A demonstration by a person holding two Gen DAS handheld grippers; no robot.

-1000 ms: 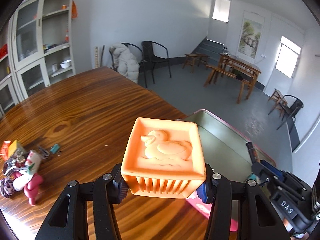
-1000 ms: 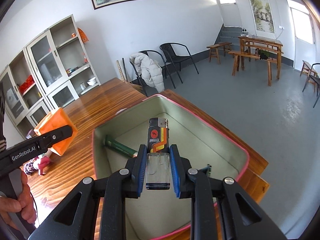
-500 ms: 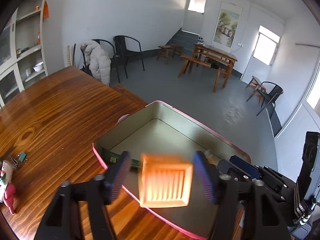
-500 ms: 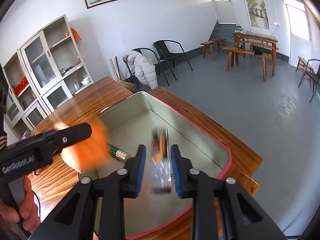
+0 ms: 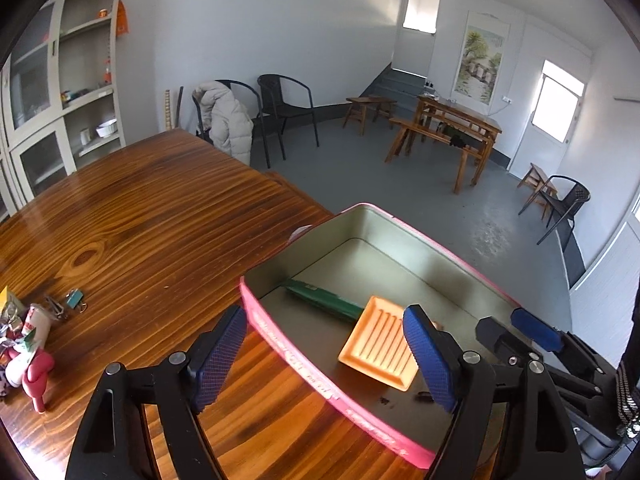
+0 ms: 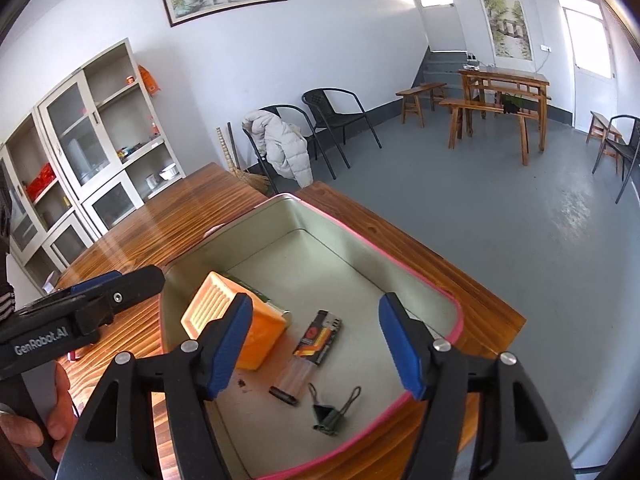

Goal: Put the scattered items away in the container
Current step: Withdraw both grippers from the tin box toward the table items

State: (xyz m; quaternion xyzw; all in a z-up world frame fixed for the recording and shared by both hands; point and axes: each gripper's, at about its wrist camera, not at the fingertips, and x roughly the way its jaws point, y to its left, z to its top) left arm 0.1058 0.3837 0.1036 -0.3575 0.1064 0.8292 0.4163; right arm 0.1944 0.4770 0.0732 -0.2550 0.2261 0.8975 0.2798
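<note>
While right gripper (image 6: 316,346) jaws open, lighter (image 6: 318,340) lies below, seemingly untouched.

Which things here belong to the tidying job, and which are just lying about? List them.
Job:
pink-rimmed tin
orange block, inside
lighter, inside
green stick, inside
binder clip, inside
toys and clips still on the table

Lying about:
black chairs
coat
cabinet
</note>
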